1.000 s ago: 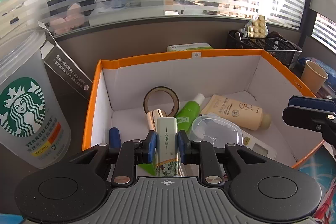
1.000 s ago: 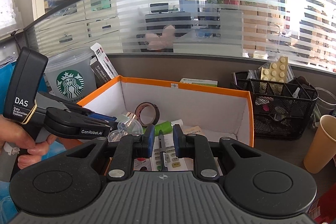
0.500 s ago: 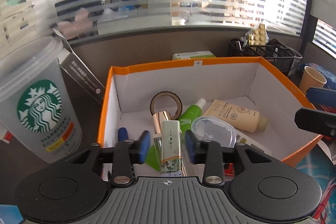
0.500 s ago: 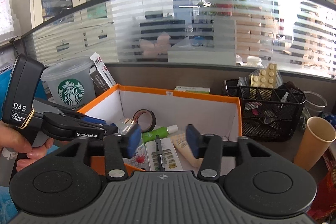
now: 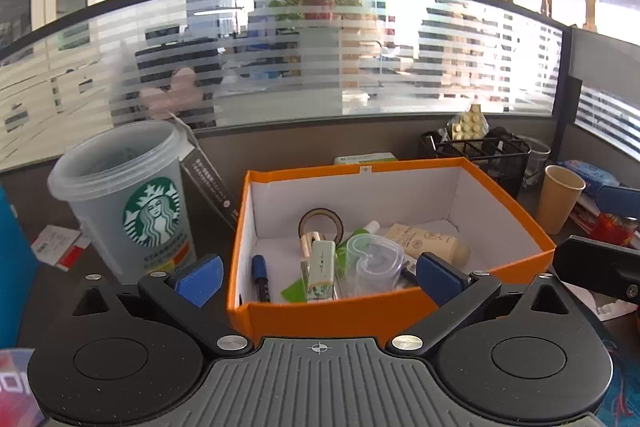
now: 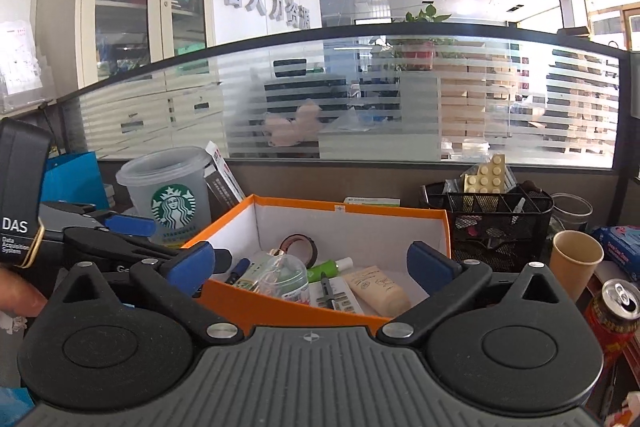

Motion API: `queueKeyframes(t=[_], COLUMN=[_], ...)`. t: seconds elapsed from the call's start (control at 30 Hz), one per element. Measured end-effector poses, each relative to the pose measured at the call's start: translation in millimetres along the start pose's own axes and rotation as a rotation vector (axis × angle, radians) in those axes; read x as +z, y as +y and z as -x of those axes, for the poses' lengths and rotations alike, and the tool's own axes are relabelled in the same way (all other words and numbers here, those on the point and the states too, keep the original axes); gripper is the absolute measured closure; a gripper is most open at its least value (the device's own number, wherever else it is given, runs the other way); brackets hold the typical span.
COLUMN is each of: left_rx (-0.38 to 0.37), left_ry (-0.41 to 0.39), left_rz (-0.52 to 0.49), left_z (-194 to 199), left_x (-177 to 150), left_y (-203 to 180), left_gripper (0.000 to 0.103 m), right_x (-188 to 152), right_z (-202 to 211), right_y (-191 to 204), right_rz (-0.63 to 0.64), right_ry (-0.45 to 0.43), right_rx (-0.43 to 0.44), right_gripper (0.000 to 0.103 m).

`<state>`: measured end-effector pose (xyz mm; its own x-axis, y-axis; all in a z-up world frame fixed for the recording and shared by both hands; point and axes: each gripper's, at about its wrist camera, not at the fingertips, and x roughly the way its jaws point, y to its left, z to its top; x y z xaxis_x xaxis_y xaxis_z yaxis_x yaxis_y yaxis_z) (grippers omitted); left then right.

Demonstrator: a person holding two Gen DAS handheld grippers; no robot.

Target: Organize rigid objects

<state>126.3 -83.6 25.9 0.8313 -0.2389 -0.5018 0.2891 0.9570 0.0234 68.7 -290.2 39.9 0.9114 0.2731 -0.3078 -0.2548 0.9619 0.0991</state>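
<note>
The orange box [image 5: 360,311] stands on the bench [image 5: 52,291], directly ahead of both tools. Inside it lie a white-and-green tube [image 5: 322,269], a clear plastic container [image 5: 374,263], a tape roll [image 5: 320,225], a blue marker [image 5: 260,277], a green bottle [image 6: 330,269], a cream tube [image 5: 426,241] and a black pen [image 6: 326,291] on a flat white device [image 6: 340,297].

The left tool [image 5: 318,279] sits on the near side of the box; its jaws are opening wide, one blue pad outside the box's left wall, the other at the near-right rim, gripping nothing. The right tool [image 6: 312,265] likewise faces the box from its near corner — jaws opening, spread apart, nothing clamped between them.

A Starbucks cup [image 5: 132,203] stands left of the box, a mesh organizer [image 6: 488,219] and a paper cup [image 6: 574,265] to the right.

Hidden or unclear: the near box wall covers the lower ends of the white-and-green tube and marker; the clear container blurs what lies behind it; the printing on the flat device cannot be read — and only a fingertip of the person's hand [image 6: 20,297] shows at the frame edge.
</note>
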Motion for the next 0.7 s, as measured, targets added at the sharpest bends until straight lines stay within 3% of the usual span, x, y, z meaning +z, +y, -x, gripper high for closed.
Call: queueKeyframes(t=[0.43,0.7], left_rx=[0.065,0.063], left_ry=[-0.068,-0.106], left_rz=[0.070,0.063], left_z=[69.2,100.6], left_x=[-18.7,-23.1], left_y=[8.1,3.9], left_gripper=[0.000,0.000], right_x=[-8.4,-10.3], right_z=[64.0,82.6], right_y=[9.0,26.2], right_rz=[-0.101,-0.074], right_ry=[-0.106,-0.126], right_rx=[-0.024,-0.012], right_gripper=[0.000,0.000])
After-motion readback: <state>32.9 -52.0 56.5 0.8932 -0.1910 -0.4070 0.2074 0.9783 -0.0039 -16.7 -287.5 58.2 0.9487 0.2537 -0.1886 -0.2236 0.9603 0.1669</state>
